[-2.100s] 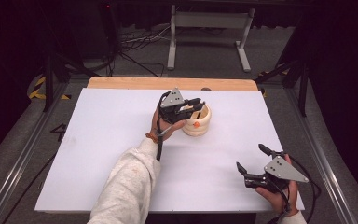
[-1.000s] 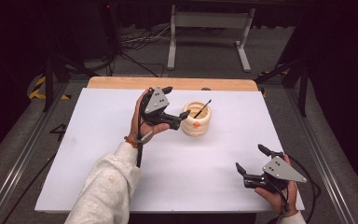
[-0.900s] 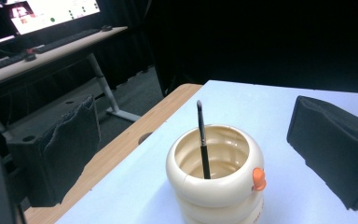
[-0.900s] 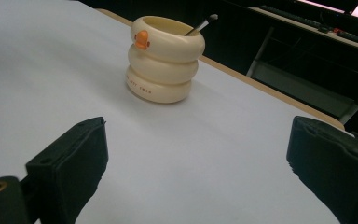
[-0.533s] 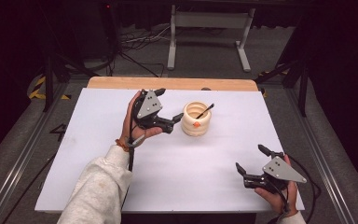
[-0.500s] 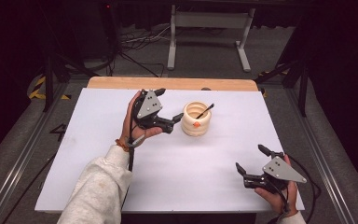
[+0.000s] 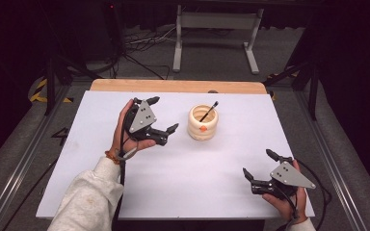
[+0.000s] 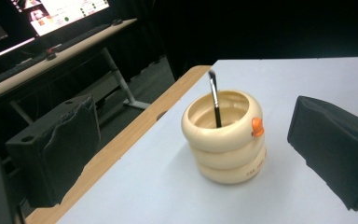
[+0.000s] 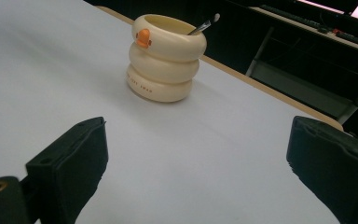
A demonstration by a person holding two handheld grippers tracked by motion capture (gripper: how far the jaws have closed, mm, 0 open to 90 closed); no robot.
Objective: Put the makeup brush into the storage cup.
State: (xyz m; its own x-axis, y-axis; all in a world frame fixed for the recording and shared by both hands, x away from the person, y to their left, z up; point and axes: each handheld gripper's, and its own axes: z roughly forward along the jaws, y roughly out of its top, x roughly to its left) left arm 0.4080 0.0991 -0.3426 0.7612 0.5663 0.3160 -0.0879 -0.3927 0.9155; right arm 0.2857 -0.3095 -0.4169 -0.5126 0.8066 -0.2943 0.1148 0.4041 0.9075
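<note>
A white table (image 7: 183, 183) is seen, with a cream ringed cup (image 7: 203, 123) standing on its far middle part. The left gripper (image 7: 163, 115) is held just left of the cup, jaws spread and empty. The right gripper (image 7: 258, 164) is held well apart from the cup, toward the near right, jaws likewise spread and empty. A thin black brush (image 7: 208, 111) is leaned inside the cup.

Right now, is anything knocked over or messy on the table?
No, nothing stands out. The cream pot stands upright on the white table, and a thin black brush leans inside it against the rim. Nothing is spilled. The left gripper and the right gripper are open, apart from the pot.
</note>
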